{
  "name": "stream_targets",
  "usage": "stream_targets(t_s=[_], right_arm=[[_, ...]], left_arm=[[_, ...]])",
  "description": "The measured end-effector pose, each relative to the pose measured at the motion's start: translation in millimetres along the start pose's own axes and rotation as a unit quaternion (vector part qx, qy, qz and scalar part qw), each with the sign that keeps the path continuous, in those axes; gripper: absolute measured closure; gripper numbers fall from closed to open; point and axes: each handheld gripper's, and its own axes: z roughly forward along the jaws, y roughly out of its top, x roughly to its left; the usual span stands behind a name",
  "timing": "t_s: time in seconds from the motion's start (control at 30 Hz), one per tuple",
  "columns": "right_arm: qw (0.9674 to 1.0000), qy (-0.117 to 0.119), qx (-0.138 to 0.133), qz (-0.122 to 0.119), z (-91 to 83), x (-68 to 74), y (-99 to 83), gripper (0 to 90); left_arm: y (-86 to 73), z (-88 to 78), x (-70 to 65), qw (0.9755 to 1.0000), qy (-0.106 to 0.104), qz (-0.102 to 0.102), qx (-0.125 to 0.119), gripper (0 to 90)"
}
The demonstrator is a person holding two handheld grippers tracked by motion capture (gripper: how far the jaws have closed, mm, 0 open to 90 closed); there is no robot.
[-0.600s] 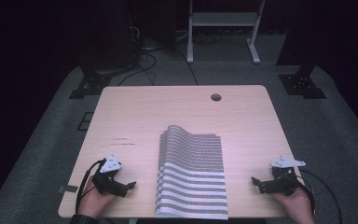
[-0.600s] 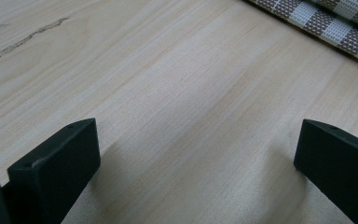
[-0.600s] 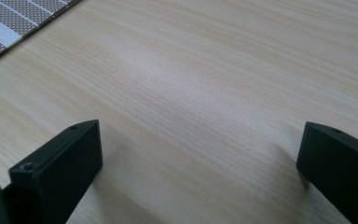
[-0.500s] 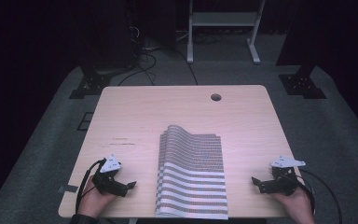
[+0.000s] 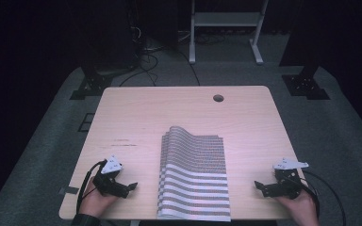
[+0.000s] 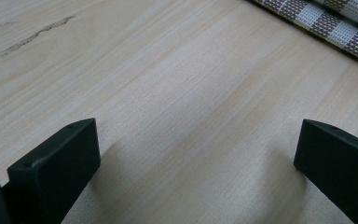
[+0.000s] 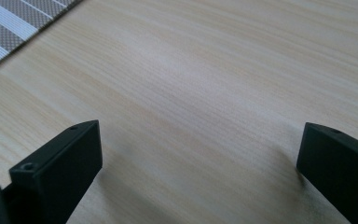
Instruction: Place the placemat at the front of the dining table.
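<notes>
— Nothing has moved since the earlier frame; cloth (image 5: pixel 194 176) and both grippers sit where they were.

— Where is the cloth?

— Flat on the table (image 5: pixel 146 113), in the near middle, its near edge at the table's near edge; striped (pale and brownish bands), with the far end lifted in a low hump; in the left gripper view its edge (image 6: pixel 335 23) crosses the top right corner; in the right gripper view it (image 7: pixel 14 23) fills the top left corner.

— And the left gripper (image 5: pixel 131 186)?

— Near the table's near left corner, held in a hand (image 5: pixel 96 202), pointing toward the cloth but well apart from it; jaws spread wide, bare wood between them.

— The right gripper (image 5: pixel 258 187)?

— Mirror of it; near the right corner, in the other hand (image 5: pixel 301 207), aimed at the cloth's right edge, apart from it; jaws wide too, pinching nothing.

— Anything beyond?

— A round hole (image 5: pixel 218 98) near the table's far edge; a white frame (image 5: pixel 224 19) and cables (image 5: pixel 146 52) on the dark floor behind.
</notes>
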Motion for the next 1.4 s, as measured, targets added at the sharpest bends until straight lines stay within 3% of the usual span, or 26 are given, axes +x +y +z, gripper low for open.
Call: stream_targets(t_s=[0.23,1.03,1.4], right_arm=[[0.9997,0.012,-0.018,-0.014,-1.9,5.6,6.7,0.0],[0.9957,0.066,-0.062,-0.016,-14.0,29.0,13.2,0.0],[0.9929,0.091,-0.066,-0.040,-7.6,42.6,25.2,0.1]], left_arm=[[0.1,0.0,0.0,1.0000,0.002,-0.002,0.000,0.0],[2.4,2.3,1.5,1.0000,-0.001,0.000,0.000,0.0],[3.6,3.7,1.5,1.0000,0.001,-0.002,0.000,0.0]])
